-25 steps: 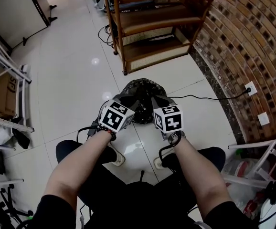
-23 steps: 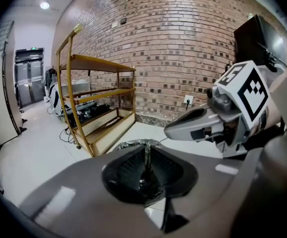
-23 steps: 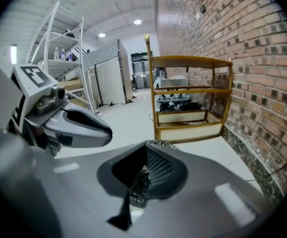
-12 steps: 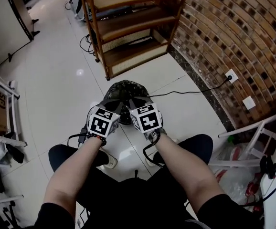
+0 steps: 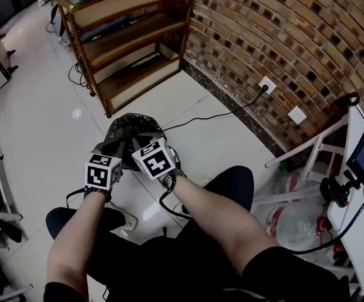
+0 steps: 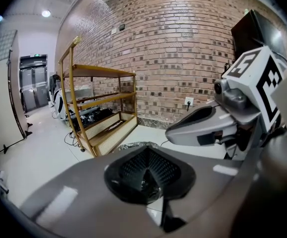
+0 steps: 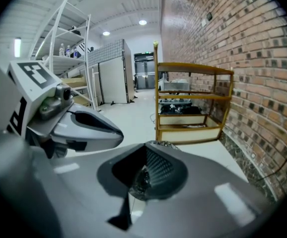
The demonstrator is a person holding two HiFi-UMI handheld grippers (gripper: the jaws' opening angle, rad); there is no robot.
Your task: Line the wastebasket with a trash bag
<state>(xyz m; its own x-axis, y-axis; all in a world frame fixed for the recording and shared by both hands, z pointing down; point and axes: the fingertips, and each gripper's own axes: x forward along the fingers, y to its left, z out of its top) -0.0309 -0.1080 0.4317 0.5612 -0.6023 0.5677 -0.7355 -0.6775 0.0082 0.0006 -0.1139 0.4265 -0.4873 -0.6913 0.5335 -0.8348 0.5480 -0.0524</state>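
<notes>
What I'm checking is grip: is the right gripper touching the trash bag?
Touching. The right gripper view shows the right gripper shut on a crinkled fold of the black trash bag.

My head camera looks steeply down from well above my tongs, taking in the left gripper (image 5: 114, 148) and right gripper (image 5: 136, 145). Each gripper view sits close behind its own jaws, facing out along them. All three share the trash bag (image 5: 131, 121) just ahead of the tongs, with the wooden shelf (image 5: 131, 49) and brick wall (image 5: 264, 30) beyond.
</notes>
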